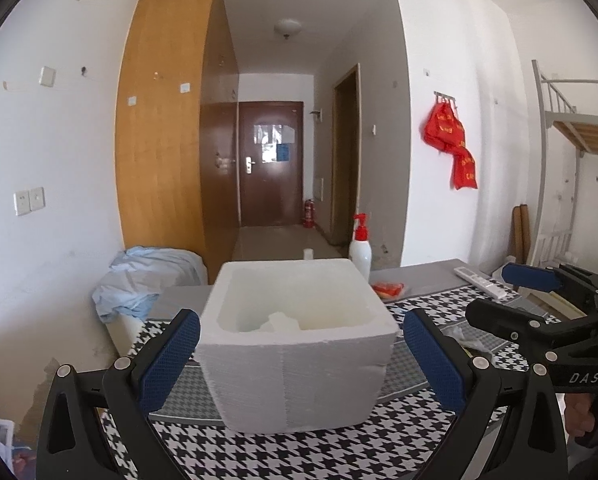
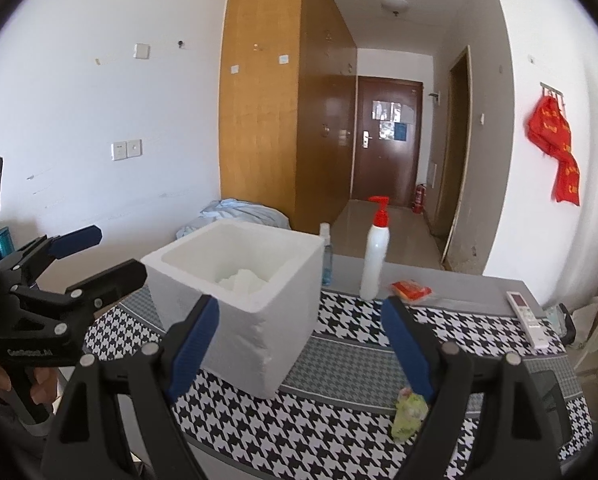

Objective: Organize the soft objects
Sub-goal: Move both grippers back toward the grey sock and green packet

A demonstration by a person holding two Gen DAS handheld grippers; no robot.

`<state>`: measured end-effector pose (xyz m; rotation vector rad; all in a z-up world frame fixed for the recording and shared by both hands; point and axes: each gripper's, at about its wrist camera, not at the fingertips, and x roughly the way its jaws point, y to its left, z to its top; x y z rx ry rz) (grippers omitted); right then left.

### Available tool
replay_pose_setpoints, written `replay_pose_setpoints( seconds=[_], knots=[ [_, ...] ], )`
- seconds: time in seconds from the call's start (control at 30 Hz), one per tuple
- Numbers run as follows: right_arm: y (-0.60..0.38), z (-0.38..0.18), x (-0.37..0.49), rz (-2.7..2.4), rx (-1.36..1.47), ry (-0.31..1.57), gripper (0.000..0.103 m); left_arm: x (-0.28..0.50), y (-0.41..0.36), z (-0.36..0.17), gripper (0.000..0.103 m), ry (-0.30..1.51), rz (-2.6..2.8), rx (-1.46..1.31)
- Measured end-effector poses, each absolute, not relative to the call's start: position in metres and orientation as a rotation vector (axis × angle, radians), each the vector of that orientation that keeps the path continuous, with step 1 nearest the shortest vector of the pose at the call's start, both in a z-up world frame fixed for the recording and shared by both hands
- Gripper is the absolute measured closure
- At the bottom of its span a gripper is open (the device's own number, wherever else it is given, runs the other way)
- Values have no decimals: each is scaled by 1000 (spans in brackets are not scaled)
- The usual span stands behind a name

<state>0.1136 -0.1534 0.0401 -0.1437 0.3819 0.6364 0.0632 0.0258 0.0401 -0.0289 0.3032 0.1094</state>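
Both claws hang wide open over the houndstooth tabletop (image 2: 339, 432). The left claw (image 1: 301, 354) frames the white foam box (image 1: 295, 344), blue pads clear of its walls, nothing pinched. The right claw (image 2: 299, 344) is spread and empty too, box corner ahead of it. A small green soft bag (image 2: 409, 416) lies on the cloth just beside its right finger. Something white sits inside the box.

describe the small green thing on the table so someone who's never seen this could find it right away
Start at the white foam box on the houndstooth tablecloth. Right of it, near the table's front edge, lies a small crumpled green wrapper, just beside the right gripper. It is the only green item; the other small packet, farther back, is orange-red.
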Motion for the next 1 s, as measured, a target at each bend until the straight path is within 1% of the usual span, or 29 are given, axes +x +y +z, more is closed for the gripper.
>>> replay_pose_setpoints(
  seconds=[0.53,1.0],
  knots=[
    [-193,32,115,514,-104,403,16,74,-13,29,1,334,-8,-21],
    [-222,25,112,443,-76,416,16,78,-32,24,1,339,-76,-16]
  ],
)
